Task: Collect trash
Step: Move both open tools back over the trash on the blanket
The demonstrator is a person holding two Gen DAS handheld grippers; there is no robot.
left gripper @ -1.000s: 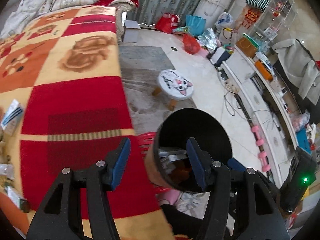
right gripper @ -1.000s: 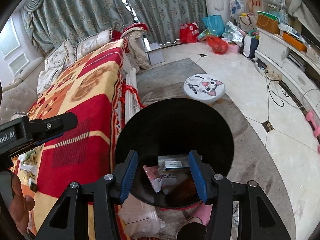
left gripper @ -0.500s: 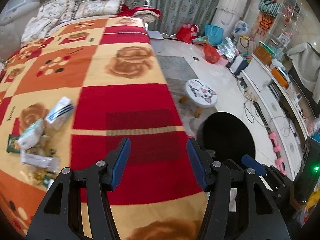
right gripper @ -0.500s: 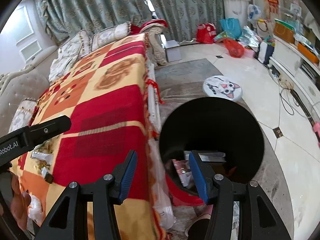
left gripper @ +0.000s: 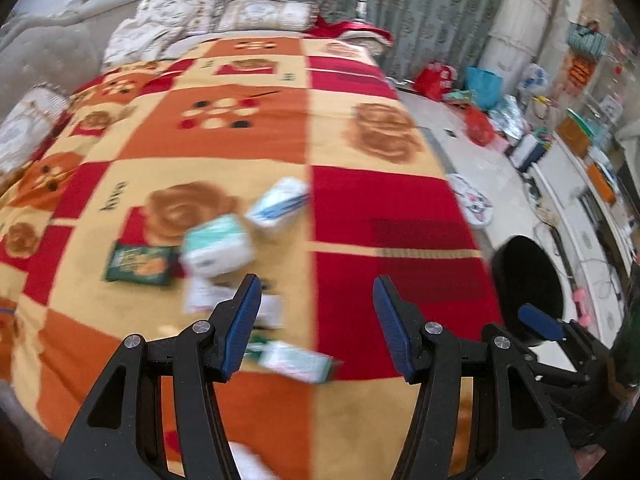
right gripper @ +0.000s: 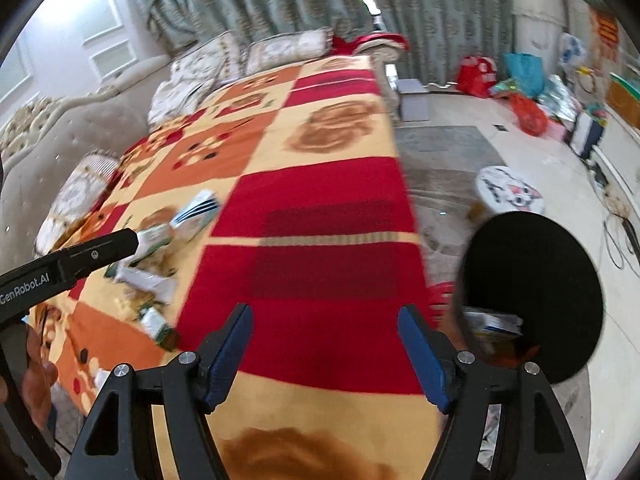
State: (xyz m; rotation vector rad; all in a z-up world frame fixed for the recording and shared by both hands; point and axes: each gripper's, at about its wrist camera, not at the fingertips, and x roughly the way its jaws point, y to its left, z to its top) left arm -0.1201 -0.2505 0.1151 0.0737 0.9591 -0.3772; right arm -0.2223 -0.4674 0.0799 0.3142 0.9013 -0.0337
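Wrappers (left gripper: 218,246) were strewn on a checked blanket (left gripper: 384,208) beside a black bin (right gripper: 532,292), the left tool (left gripper: 316,314) apart and empty, the right tool (right gripper: 325,354) opening, empty.

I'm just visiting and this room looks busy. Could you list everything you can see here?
blanket: one, red, orange and cream checks, covering the bed
trash packets: several, white and green, scattered on the blanket's near left part
bin: one, black, on the floor right of the bed, packets inside
stool: one, white with cat face, beyond the bin
pillows: several, pale patterned, at the bed's far end
bags: several, red and teal, by the curtains
left claw: black, blue pads, open, empty
right claw: black, blue pads, opening, empty
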